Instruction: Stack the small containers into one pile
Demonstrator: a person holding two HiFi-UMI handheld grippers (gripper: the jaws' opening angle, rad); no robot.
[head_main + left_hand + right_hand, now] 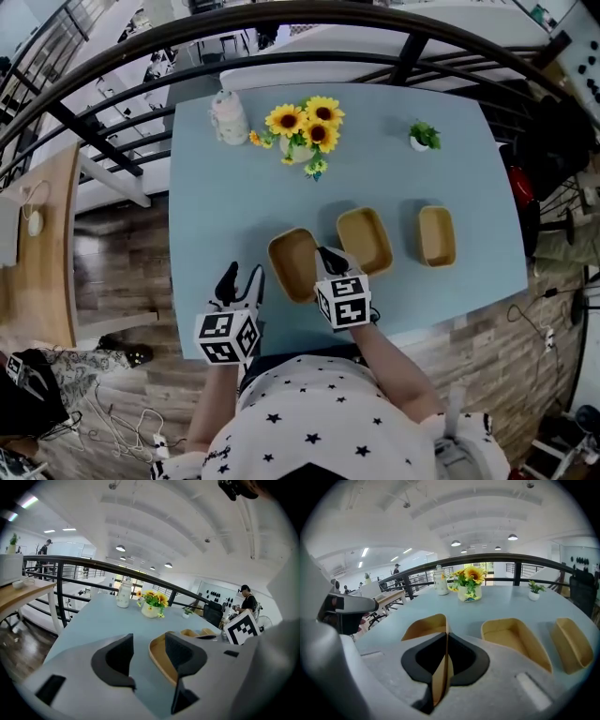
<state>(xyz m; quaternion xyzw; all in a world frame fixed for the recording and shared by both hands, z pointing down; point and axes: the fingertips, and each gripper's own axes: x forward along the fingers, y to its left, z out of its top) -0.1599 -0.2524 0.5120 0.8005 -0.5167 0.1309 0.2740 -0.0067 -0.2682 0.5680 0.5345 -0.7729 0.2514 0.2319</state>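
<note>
Where the tabletop (394, 187) is bounded by railing (511, 557), the near-edge container's (291, 269) wall is pinched by right gripper (329, 256) fingers; left gripper (243, 277) fingers are held apart, empty.

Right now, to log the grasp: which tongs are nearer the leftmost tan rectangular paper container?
Right. The right tongs are clamped on the wall of the leftmost tan rectangular paper container; the left tongs stand open just off its left side.
</note>
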